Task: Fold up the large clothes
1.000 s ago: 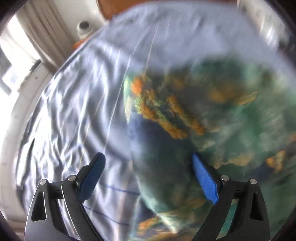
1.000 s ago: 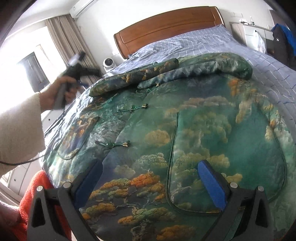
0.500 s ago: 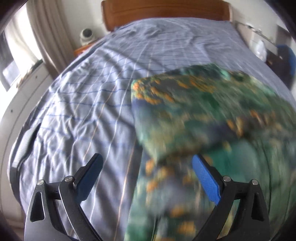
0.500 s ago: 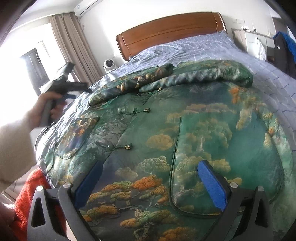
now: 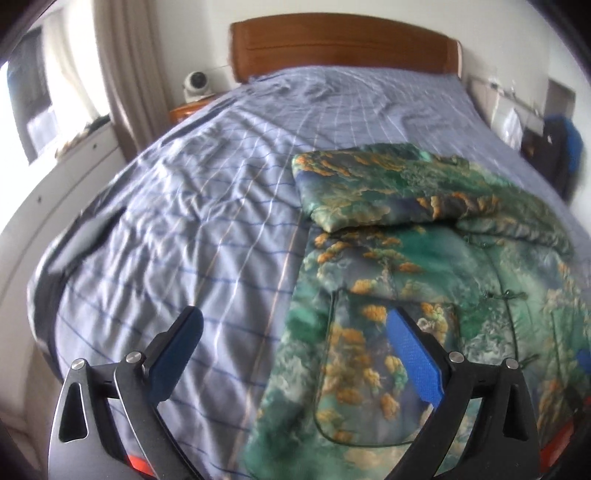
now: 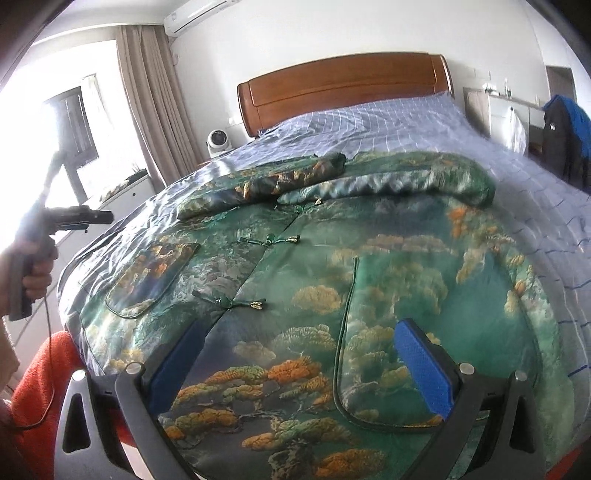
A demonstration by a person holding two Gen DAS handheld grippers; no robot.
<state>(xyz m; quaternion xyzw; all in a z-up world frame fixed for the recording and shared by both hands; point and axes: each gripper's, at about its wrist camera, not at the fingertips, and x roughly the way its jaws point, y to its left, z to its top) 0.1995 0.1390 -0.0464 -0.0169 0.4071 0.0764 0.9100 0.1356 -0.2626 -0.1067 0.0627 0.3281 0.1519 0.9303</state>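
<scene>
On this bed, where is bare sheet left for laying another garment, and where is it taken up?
Bare checked bedsheet runs from the green jacket's left edge to the window-side bed edge, and from its folded sleeves up to the wooden headboard. A narrower strip lies along the jacket's far side. The foot end under both hand-held grippers is covered by the jacket.

A home bedroom: a large bed (image 6: 424, 122) with a wooden headboard (image 6: 343, 86) fills the room. Beside the headboard stands a nightstand (image 5: 186, 110), beyond it curtains (image 6: 147, 96); above the headboard hangs an air conditioner (image 6: 195, 14).
</scene>
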